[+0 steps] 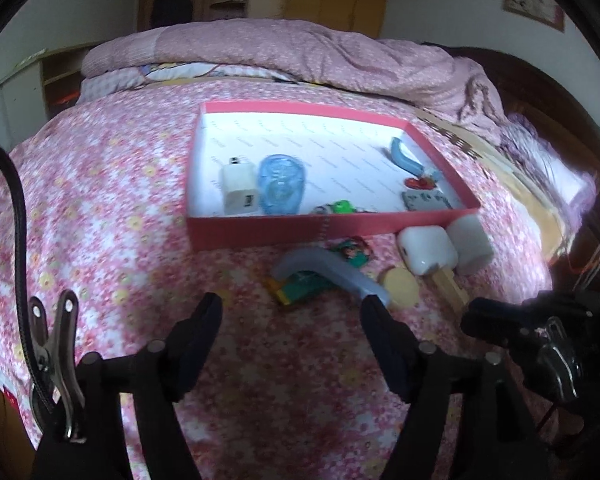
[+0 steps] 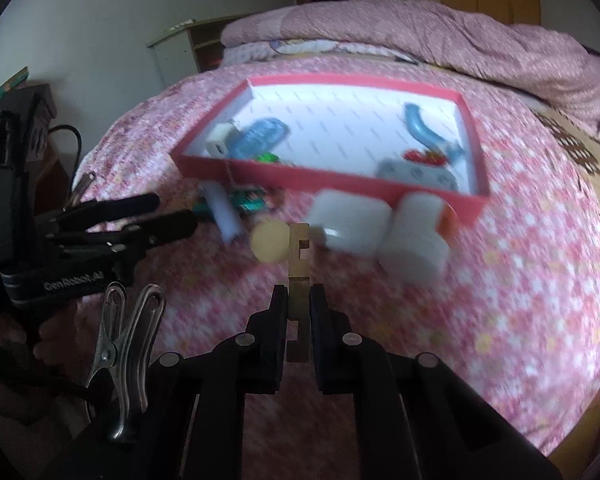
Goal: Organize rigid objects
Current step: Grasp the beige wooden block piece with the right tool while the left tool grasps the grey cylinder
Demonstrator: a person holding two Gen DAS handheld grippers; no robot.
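On the pink floral bedspread (image 1: 100,208), a shallow red-walled box (image 1: 260,230) serves as the collection point. It already holds a white charger (image 1: 239,190), a clear blue case (image 1: 281,188), a blue curved piece (image 1: 406,156) and small trinkets along its near wall, leaving the white floor at the far half largely bare.

Right gripper (image 2: 299,292): jaws are together, clamped on a notched wooden piece (image 2: 299,256) that stands on edge between the pads and projects toward 12 o'clock. The grip sits on the lower half of the piece, which leaves the notched end free; this appears suited to lowering it into the box. The view is motion-blurred, so whether the piece is clear of the bedspread cannot be told.

Left gripper (image 1: 292,308): jaws stand wide apart, holding nothing, above a pale grey curved piece (image 1: 332,274) lying over a green card (image 1: 304,286). It is probably next in line.

Unsorted items remain outside the near wall: a yellow disc (image 1: 400,290) and two white blocks (image 1: 428,250) at 1 o'clock of the left gripper, the blocks touching each other and just beside the box corner.

Clearance: the blocks crowd the direct path from the right gripper to the box's near right corner. The near wall must be cleared from above. Open bedspread lies at 9 o'clock of the box.
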